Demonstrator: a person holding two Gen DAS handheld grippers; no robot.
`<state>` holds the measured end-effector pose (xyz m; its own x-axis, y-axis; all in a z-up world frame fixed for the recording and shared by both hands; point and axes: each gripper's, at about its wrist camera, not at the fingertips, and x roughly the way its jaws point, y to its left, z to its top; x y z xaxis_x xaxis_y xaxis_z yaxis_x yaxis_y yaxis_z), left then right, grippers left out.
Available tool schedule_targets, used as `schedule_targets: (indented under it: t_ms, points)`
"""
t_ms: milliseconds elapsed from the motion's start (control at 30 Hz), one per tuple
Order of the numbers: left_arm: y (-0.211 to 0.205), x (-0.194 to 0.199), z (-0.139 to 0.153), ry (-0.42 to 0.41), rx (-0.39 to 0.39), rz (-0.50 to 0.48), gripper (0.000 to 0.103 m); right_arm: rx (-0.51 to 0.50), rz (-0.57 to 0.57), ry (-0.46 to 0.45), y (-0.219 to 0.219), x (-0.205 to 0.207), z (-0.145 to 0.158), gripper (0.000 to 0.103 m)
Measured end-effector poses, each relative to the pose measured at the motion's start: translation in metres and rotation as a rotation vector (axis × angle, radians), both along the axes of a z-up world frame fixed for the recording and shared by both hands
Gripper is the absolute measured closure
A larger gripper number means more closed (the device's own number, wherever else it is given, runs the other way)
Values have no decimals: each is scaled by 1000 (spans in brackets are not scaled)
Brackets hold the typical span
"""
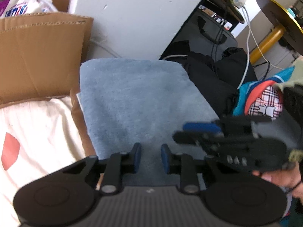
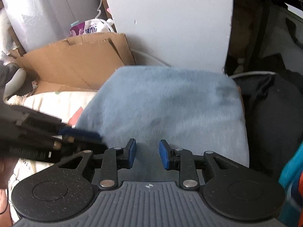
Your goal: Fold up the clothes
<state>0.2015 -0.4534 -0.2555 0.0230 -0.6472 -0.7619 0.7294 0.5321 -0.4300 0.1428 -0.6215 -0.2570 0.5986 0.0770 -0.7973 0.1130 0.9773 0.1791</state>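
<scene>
towel [image 1: 144,98] | light blue, fluffy pile | folded into a neat, flat rectangle with layered edges showing at its left side | lies in the middle, between a cream cloth [image 1: 37,132] with a red patch on its left and a black garment [image 1: 214,79] on its right | same towel [image 2: 170,109] fills the right wrist view

Right gripper [image 1: 200,132] motion-blurred in left wrist view — jaw gap unreadable there. Holding hand [image 1: 278,177] cut by frame edge. Blue towel [image 2: 170,104] near edge hidden under gripper body — far edge smeared.
</scene>
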Motion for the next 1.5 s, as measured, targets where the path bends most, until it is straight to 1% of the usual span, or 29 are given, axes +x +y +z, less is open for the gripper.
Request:
schedule_targets:
  t_ms: [100,233,333,467,533,600,633,700,733,767,867,933,1000,1067,1167,1200,1300,1367,1433,1500]
  points:
    - [5,-5,0,-10,-4,-11,80,-4,-1,13,4,-16,-4,68]
    - [18,-14,0,-10,-12,2,80,-28,-10,32,8,-38,-7,68]
    - [30,-23,1,-1,-10,23,81,-31,-54,47,8,-54,-8,68]
    - [47,-37,6,-1,-1,53,85,-45,-115,53,7,-77,-7,68]
    - [56,-39,9,21,-8,82,85,-24,-145,30,4,-92,-4,66]
    - [63,-40,14,31,-16,112,85,-1,-180,4,1,-106,-1,58]
    - [67,-41,16,28,-15,128,83,8,-204,-7,-1,-113,1,58]
    - [70,-41,17,29,-9,152,74,21,-255,-25,-5,-123,3,57]
    - [71,-41,16,32,-7,162,66,27,-284,-34,-7,-128,4,57]
    - [72,-41,15,35,-3,170,65,36,-317,-46,-10,-134,4,56]
    - [70,-39,3,76,12,169,65,67,-414,-89,-16,-150,-1,52]
    - [72,-38,-5,116,-4,173,66,92,-472,-116,-20,-159,-10,50]
    - [73,-38,-12,158,-21,177,67,137,-510,-114,-25,-163,-22,49]
    - [77,-40,-18,198,-35,183,72,231,-561,-123,-29,-169,-35,49]
    - [84,-42,-26,248,-46,186,75,349,-605,-135,-29,-178,-52,44]
    - [85,-43,-28,260,-46,186,75,391,-613,-137,-29,-179,-59,44]
    - [90,-45,-30,267,-49,179,76,496,-634,-149,-28,-184,-76,44]
    - [92,-46,-30,269,-55,172,78,573,-633,-169,-28,-187,-87,44]
    - [94,-45,-30,283,-59,170,78,671,-625,-178,-28,-186,-98,44]
    - [96,-44,-30,297,-63,170,79,741,-626,-186,-25,-186,-109,44]
